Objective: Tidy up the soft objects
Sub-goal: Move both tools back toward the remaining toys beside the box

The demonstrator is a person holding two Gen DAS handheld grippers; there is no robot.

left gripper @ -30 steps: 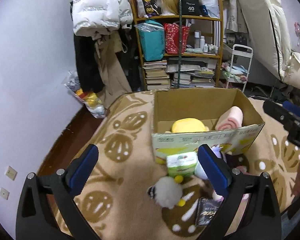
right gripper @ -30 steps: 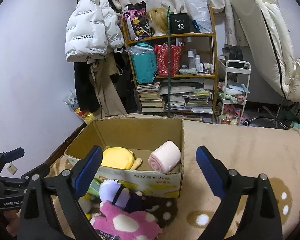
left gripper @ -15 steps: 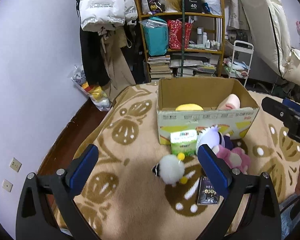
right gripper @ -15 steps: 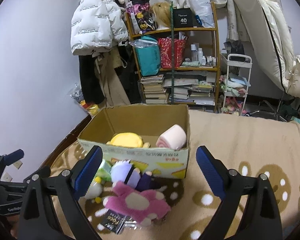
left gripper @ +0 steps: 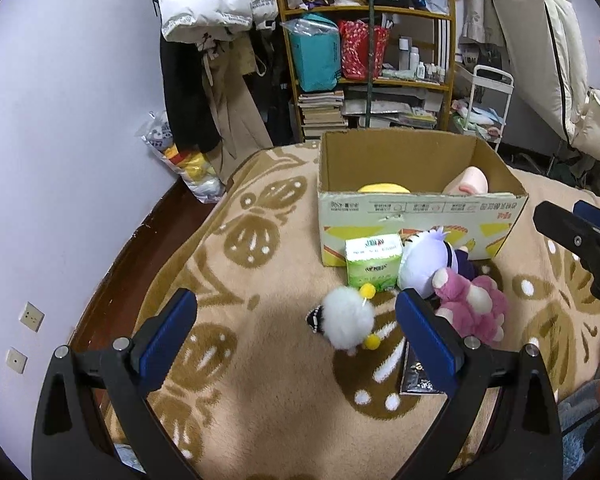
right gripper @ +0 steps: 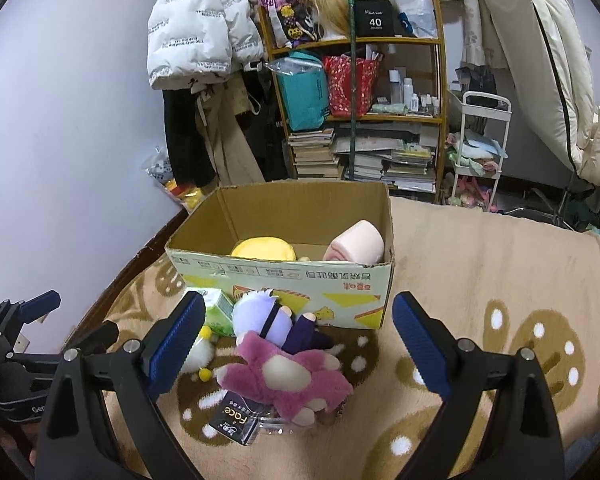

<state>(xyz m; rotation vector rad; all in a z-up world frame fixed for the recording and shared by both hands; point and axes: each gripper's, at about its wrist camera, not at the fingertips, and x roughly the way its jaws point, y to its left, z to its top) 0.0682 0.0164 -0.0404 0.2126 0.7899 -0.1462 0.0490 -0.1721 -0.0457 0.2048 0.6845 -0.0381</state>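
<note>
gaping wide, both grippers (left gripper: 296, 332) (right gripper: 294, 338) empty.

Ahead of the left hand-held gripper (left gripper: 296, 328), the round fluffy toy (left gripper: 346, 322) lies on the blanket (left gripper: 228, 320), nearest its fingertips. Just beyond the toy stands the tissue pack (left gripper: 374, 266), touching the front wall of the cardboard box (left gripper: 420, 210). Right of the pack, the doll (left gripper: 424, 262) leans against the same wall, with the plush animal (left gripper: 476, 308) lying in front of it and partly over it. A flat packet (right gripper: 236, 420) lies nearest the right hand-held gripper (right gripper: 296, 344), under the plush animal's near edge. Inside the box, the rounded cushion (right gripper: 264, 249) sits left and the rolled towel (right gripper: 356, 246) right. Behind the box stands the bookshelf (right gripper: 356, 120), with a trolley (right gripper: 480, 148) to its right.
</note>
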